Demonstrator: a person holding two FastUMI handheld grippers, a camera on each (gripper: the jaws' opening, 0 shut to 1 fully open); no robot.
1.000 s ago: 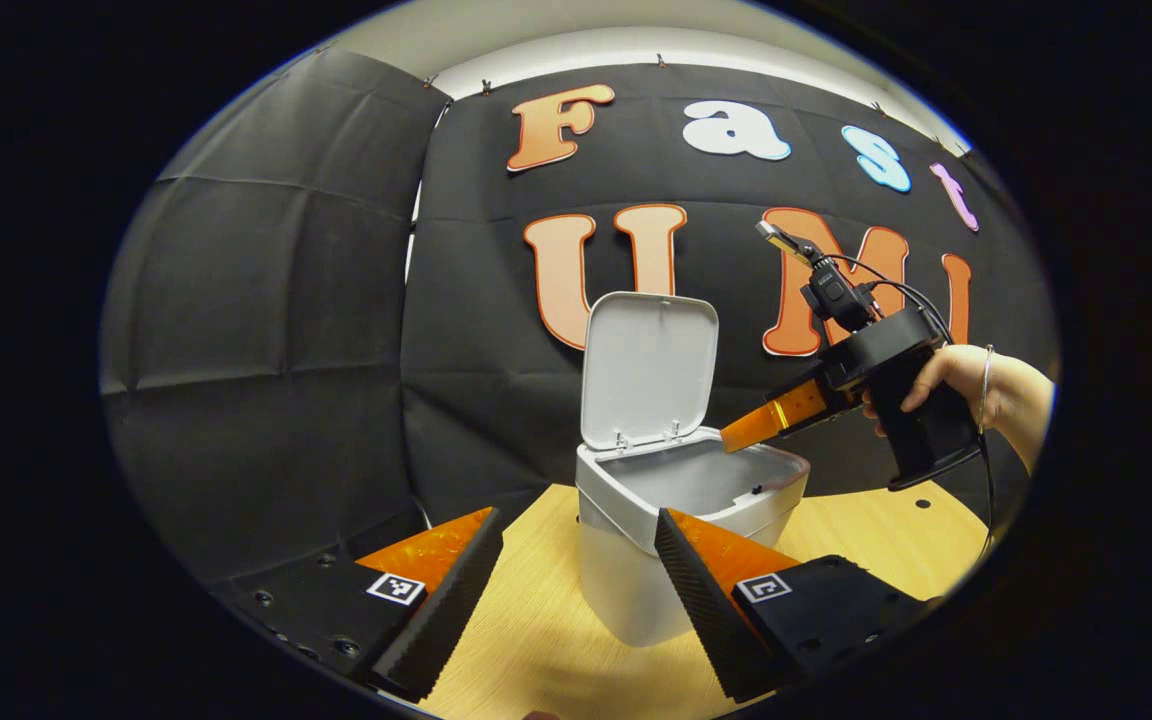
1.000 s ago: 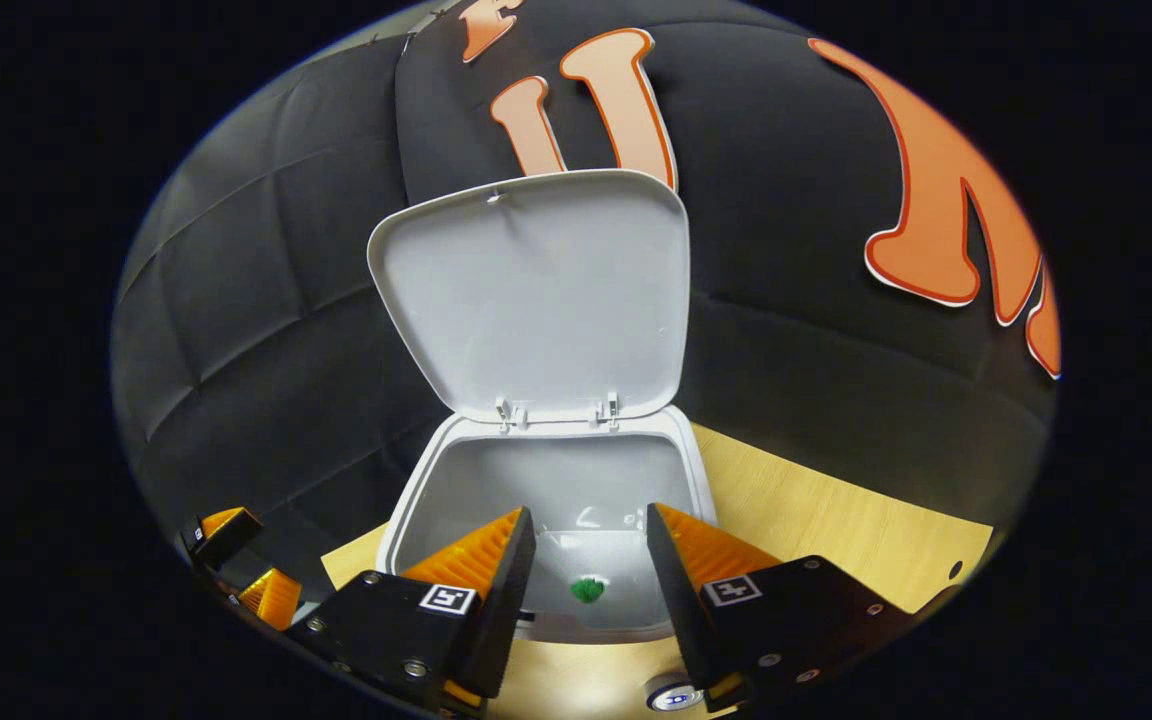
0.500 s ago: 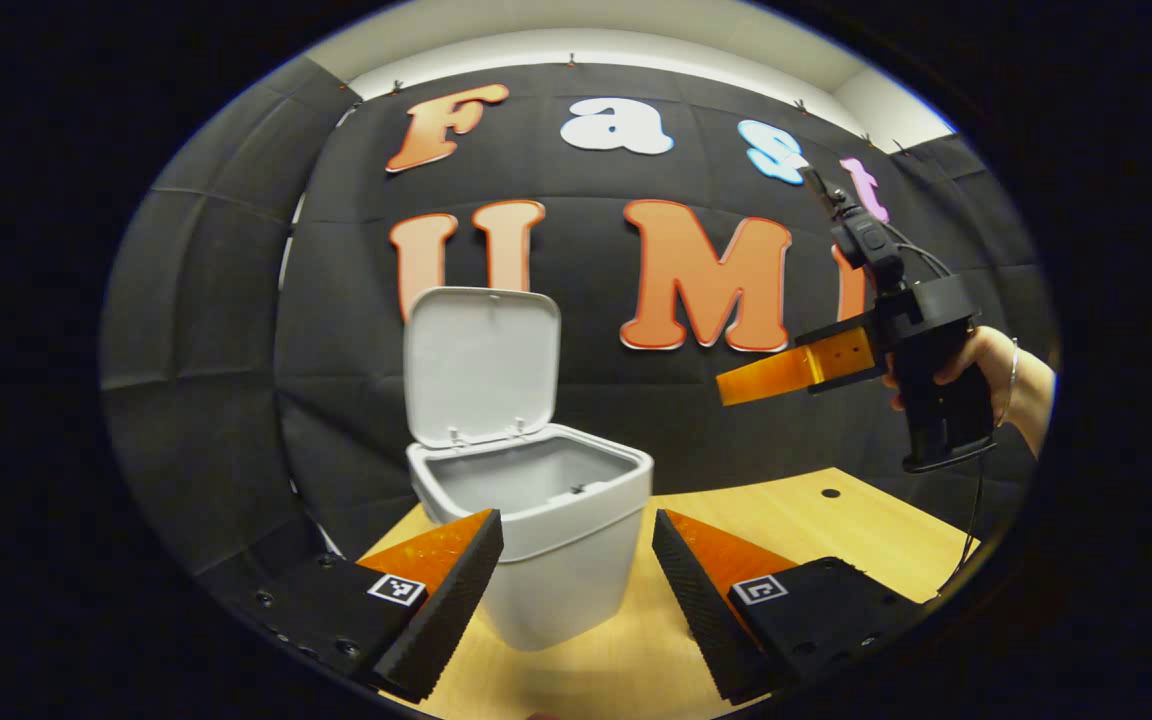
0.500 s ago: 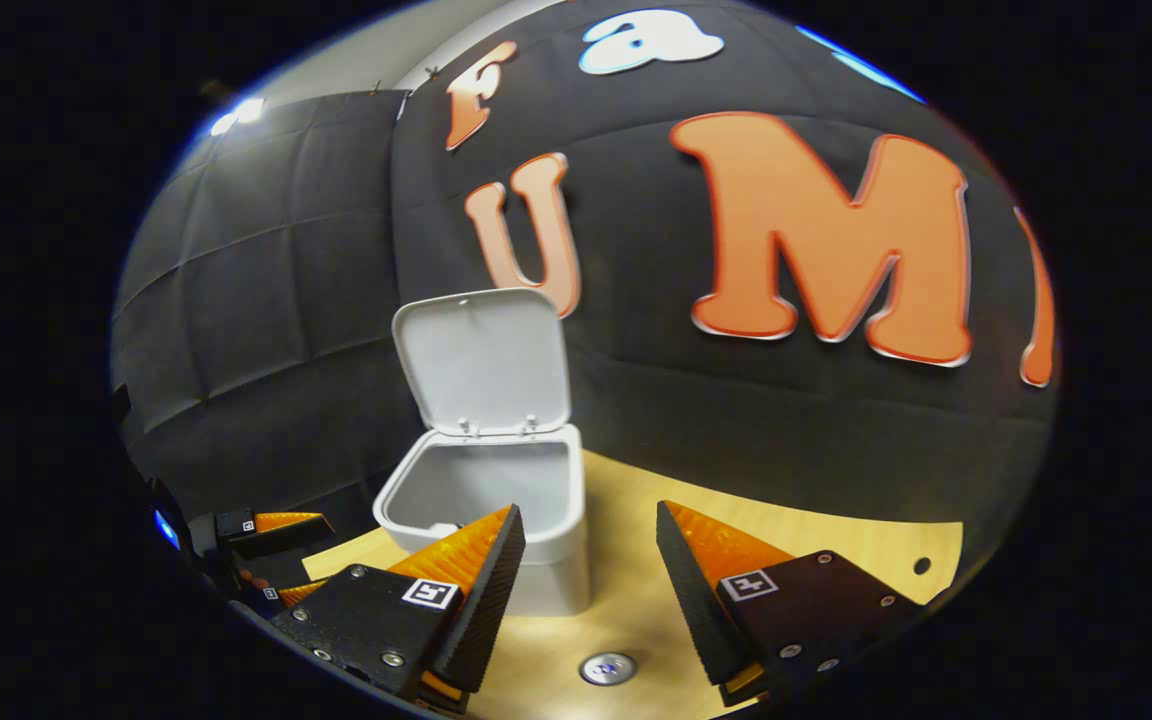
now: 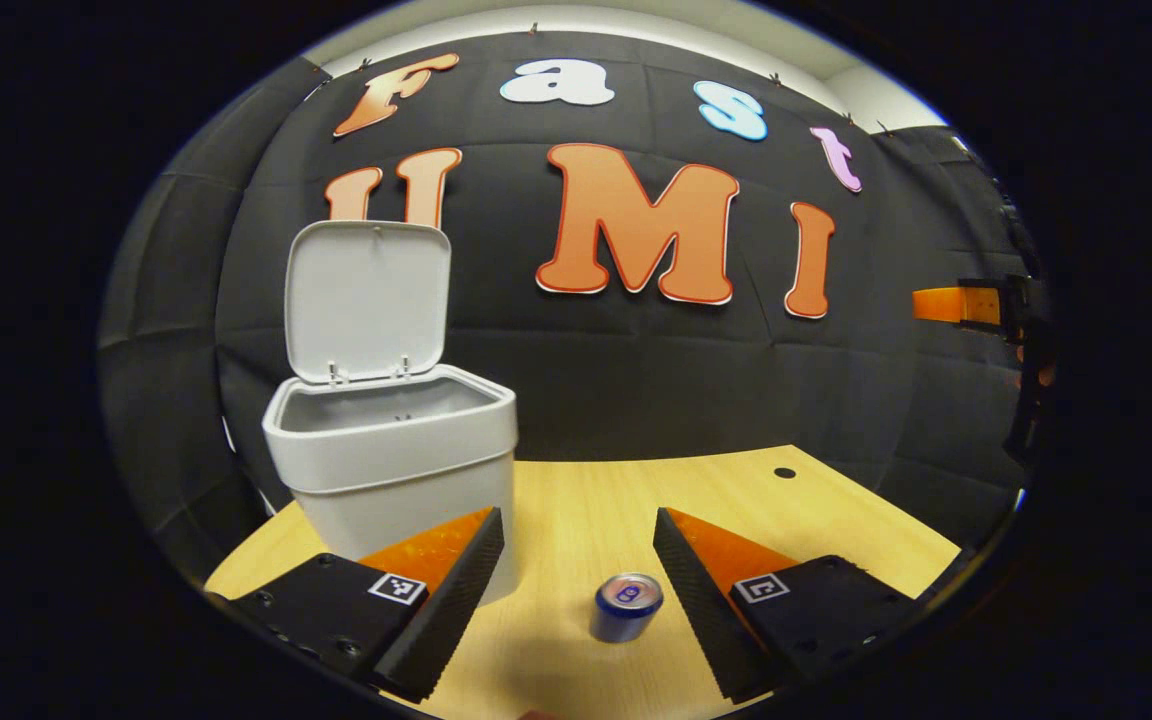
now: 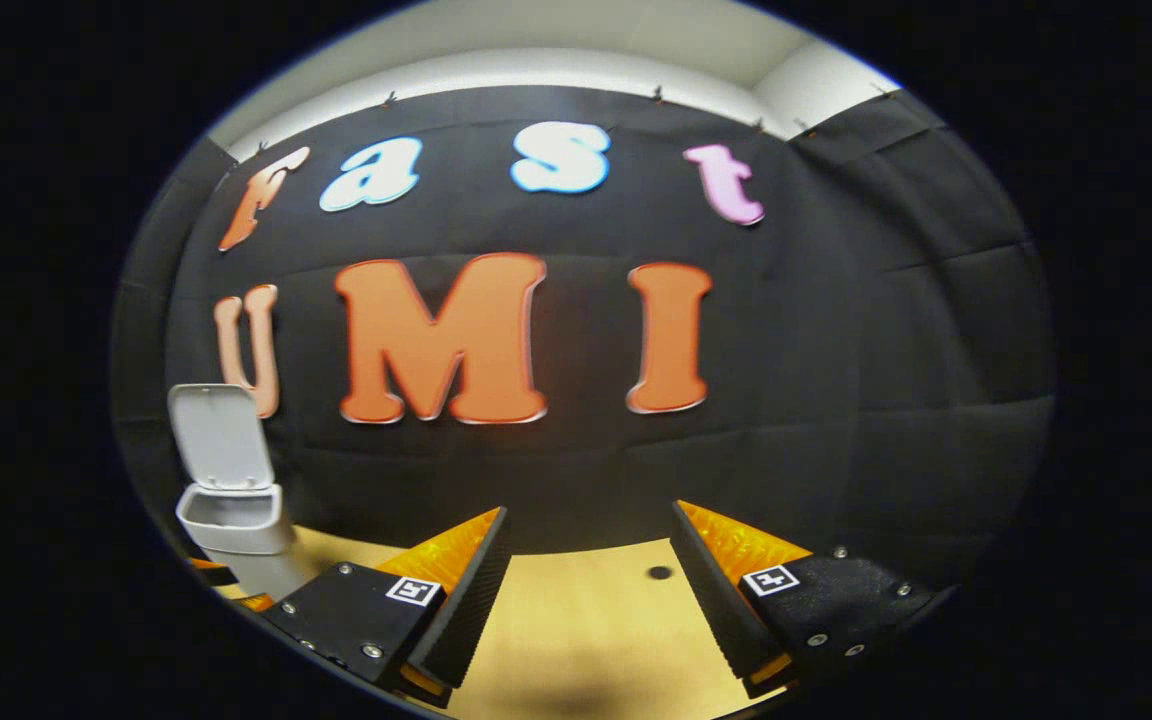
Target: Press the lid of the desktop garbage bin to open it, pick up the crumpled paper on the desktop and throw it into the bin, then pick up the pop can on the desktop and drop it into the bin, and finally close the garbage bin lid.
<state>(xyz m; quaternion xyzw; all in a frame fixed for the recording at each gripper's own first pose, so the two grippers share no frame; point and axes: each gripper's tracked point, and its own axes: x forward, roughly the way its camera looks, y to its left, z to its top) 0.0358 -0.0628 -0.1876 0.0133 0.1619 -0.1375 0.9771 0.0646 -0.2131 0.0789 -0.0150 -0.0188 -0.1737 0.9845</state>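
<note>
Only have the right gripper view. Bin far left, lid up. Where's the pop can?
Observer: In the left gripper view the pop can stands upright on the table, right of the bin.
Operator: Left gripper on it?
Observer: No. The left gripper is open, with the can low between its fingers, not clamped.
Operator: Where's my gripper from there?
Observer: The right gripper is at that view's far right edge, well above the table.
</note>
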